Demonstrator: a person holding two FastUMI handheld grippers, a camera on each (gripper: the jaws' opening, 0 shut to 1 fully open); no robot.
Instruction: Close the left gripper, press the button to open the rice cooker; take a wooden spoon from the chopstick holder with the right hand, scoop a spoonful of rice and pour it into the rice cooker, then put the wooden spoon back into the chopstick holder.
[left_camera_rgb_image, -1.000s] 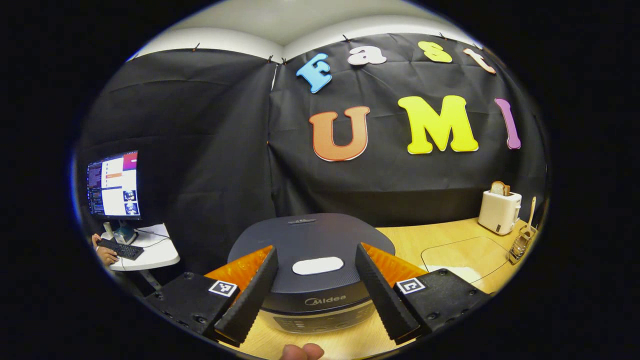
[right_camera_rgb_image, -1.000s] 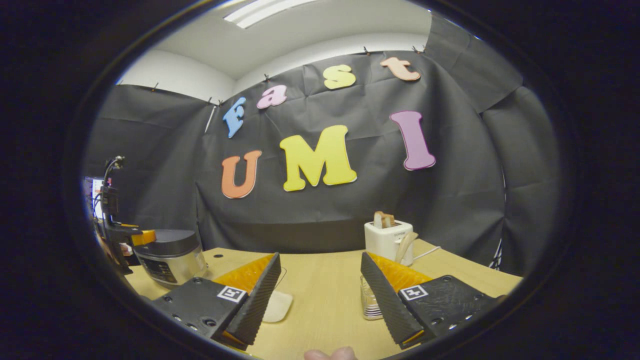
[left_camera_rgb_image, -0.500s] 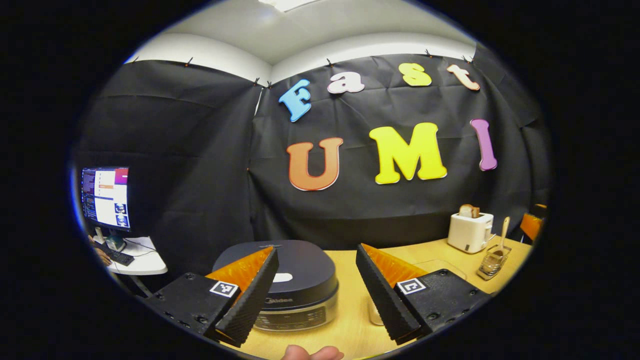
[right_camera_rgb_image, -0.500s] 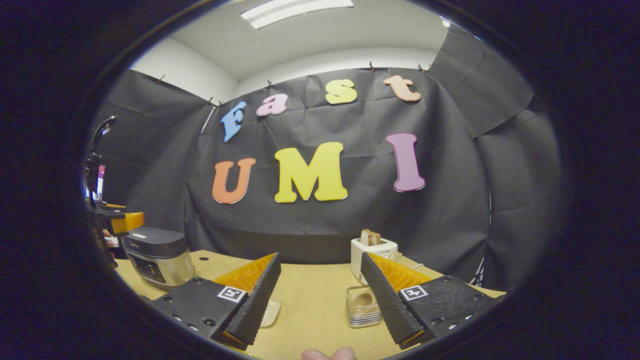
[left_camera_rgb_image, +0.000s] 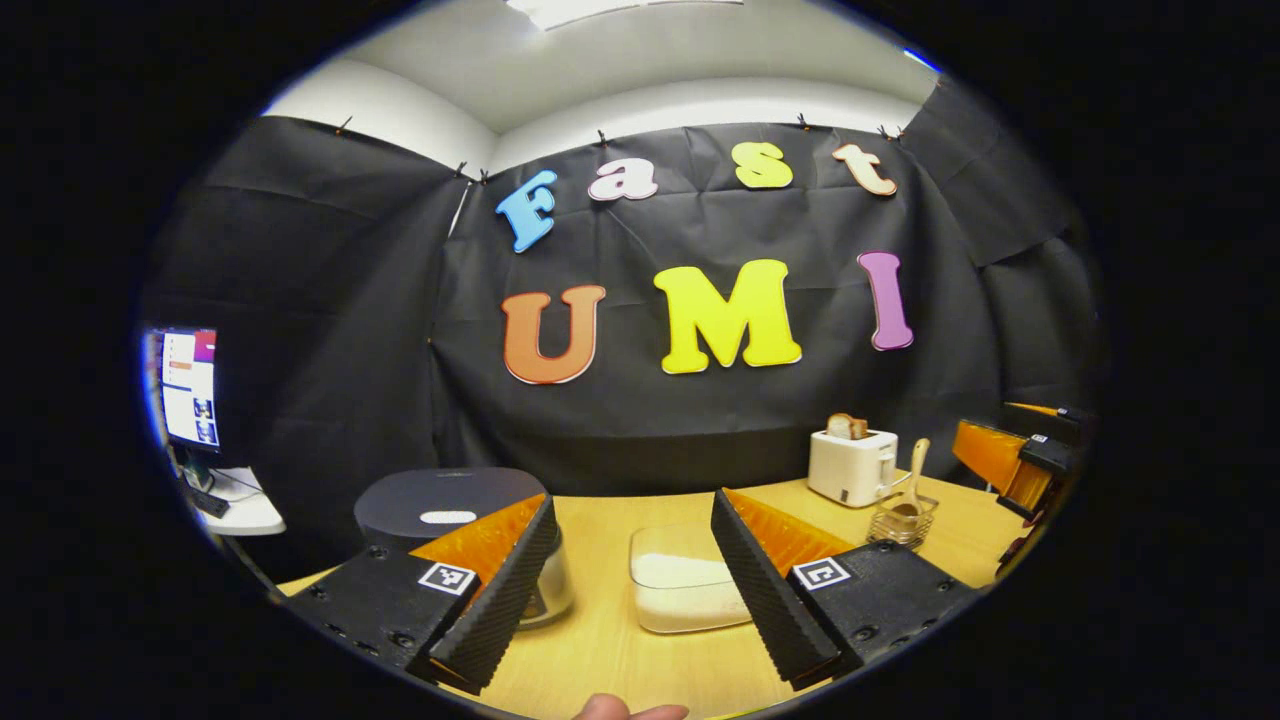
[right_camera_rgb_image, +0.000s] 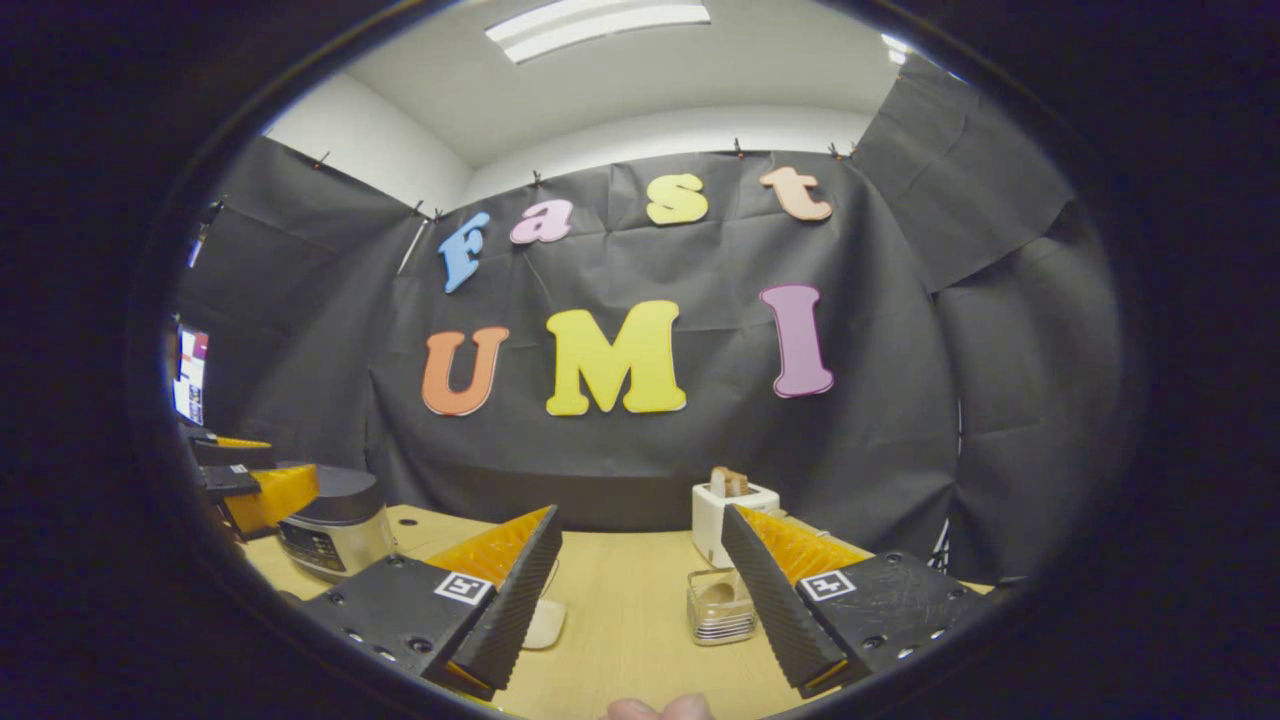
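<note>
In the left gripper view, the left gripper is seen at the bottom centre with its jaws spread wide and nothing held between them. Behind its left finger, at lower left, the rice cooker is shown on the wooden table, lid down, a pale button set in the dark top. Between the fingers, a clear container of rice is placed. At right of centre, a white toaster is seen, and just beside it the wire chopstick holder with the wooden spoon standing upright in it. At the far right edge, the other gripper is partly visible.

In the right gripper view, the right gripper is likewise shown released and empty at bottom centre. The chopstick holder is found beside its right finger, in front of the toaster. The rice cooker is seen at lower left.
</note>
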